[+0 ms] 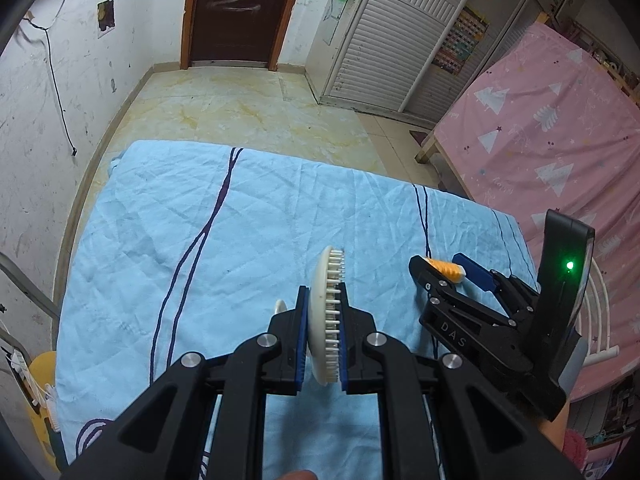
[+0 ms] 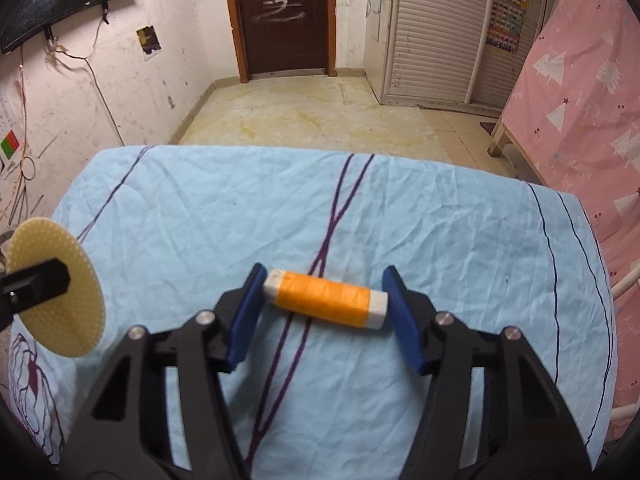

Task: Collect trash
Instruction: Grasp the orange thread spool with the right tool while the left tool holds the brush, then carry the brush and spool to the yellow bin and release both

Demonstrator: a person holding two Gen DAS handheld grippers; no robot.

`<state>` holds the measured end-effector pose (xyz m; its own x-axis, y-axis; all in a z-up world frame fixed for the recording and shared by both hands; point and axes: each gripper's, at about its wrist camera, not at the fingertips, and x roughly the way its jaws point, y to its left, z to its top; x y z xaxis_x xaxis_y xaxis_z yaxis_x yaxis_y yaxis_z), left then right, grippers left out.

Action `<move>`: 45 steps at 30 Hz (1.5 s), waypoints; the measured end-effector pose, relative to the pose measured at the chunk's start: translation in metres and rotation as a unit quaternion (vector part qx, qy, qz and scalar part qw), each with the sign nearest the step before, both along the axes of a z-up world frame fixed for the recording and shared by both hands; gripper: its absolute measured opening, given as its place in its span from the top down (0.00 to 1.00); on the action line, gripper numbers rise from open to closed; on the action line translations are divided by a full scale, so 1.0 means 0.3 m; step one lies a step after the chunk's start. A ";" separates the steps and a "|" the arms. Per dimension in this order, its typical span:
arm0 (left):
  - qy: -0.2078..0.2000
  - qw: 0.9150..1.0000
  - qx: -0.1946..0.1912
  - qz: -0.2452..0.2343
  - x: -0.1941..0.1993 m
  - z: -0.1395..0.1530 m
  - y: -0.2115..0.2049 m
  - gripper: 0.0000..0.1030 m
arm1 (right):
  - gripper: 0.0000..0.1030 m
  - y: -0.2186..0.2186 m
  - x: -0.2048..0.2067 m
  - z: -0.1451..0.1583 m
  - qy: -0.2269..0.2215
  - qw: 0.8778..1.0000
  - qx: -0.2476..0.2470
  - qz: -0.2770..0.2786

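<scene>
We hold a round brush [image 1: 326,312] in our left claw [image 1: 325,320]. The claw is clenched tight on it, low in the middle of the left wrist picture. The two blue pads squeeze the brush from both sides, one on its smooth back and one on its white bristles, so it stands on its edge and cannot slip out. In the right wrist picture the same brush shows at the left edge as a pale yellow disc full of little holes, up off the cloth.

Our right claw [image 2: 324,304] is still spread, low in the middle of its picture. Between its blue pads lies an orange block [image 2: 326,300] with white ends (it may be a wrapped stick of something, we cannot tell what). The block lies flat on the blue cloth [image 2: 240,220] that covers the desk, right across a purple line. It lies long-ways from pad to pad, so the claw would pinch it by its two white ends. The left pad looks just beside one end, and the right pad is near the other. We cannot see them pressing yet.

We think the block is the next bit of trash to pick up, which is why the claw sits around it. We see no bin in these pictures.
</scene>
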<state>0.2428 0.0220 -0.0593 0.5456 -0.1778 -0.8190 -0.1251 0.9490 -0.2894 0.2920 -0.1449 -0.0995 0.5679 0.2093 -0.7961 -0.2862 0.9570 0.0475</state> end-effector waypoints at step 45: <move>-0.042 0.977 0.124 -0.169 -0.096 0.173 -0.859 0.97 | 0.44 -1.003 -0.362 0.216 -0.136 0.954 0.165 -0.208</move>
<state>0.2140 -0.2356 -0.0073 0.5565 -0.1606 -0.8152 0.2219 0.9742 -0.0405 0.1835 -0.4458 -0.0348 0.8331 0.1336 -0.5367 0.0713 0.9363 0.3438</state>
